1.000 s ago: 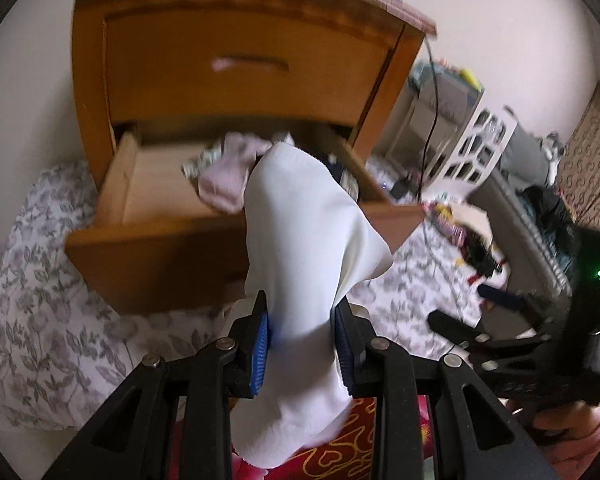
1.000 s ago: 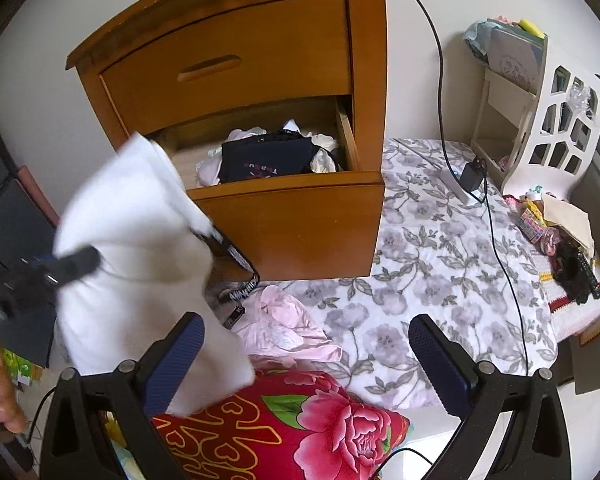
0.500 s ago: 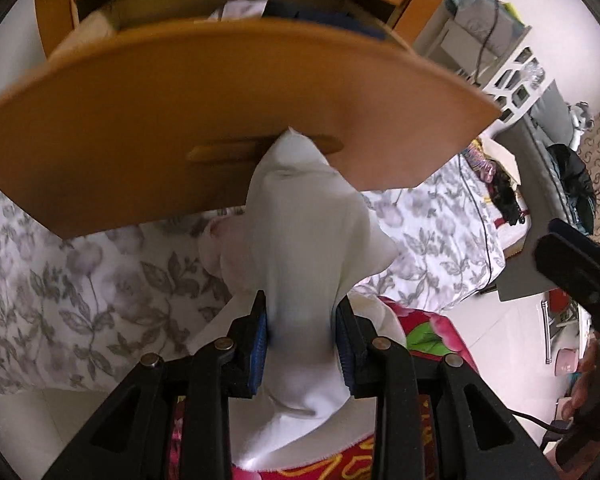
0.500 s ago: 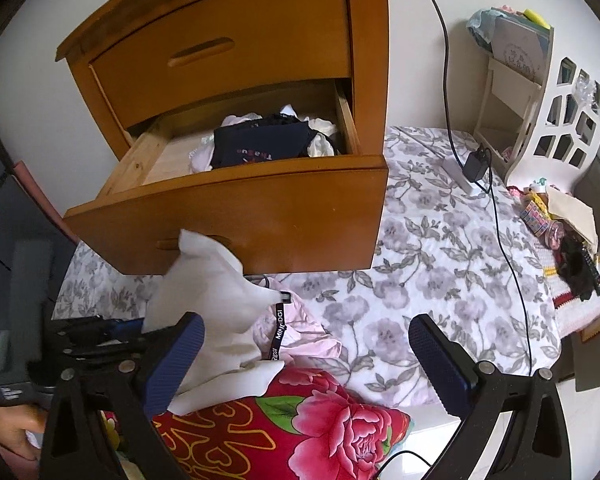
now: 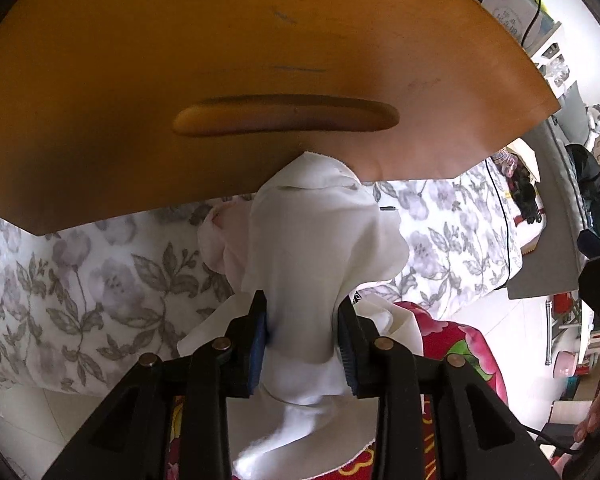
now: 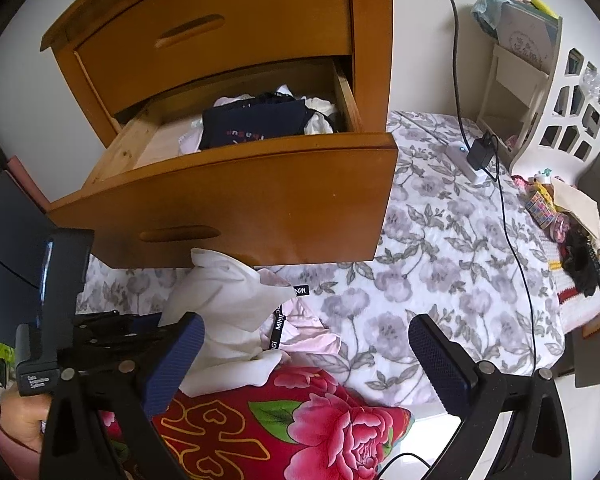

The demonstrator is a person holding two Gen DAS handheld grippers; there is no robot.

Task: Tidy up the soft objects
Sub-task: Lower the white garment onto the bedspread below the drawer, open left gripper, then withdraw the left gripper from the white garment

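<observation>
Behind white cloth [image 5: 320,248], pink garment [image 5: 224,236] half-hidden

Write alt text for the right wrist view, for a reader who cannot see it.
The open right gripper hovers over a red floral cushion, while the left gripper lowers a white cloth, its jaws opening, onto pink clothing. Behind, a wooden nightstand's bottom drawer stands open, holding folded clothes.

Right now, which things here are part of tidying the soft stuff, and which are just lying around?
Part of the job:
white cloth between the opening left gripper
pink garment
open drawer holding clothes
red floral quilt

Just lying about:
charger
white shelf
</observation>
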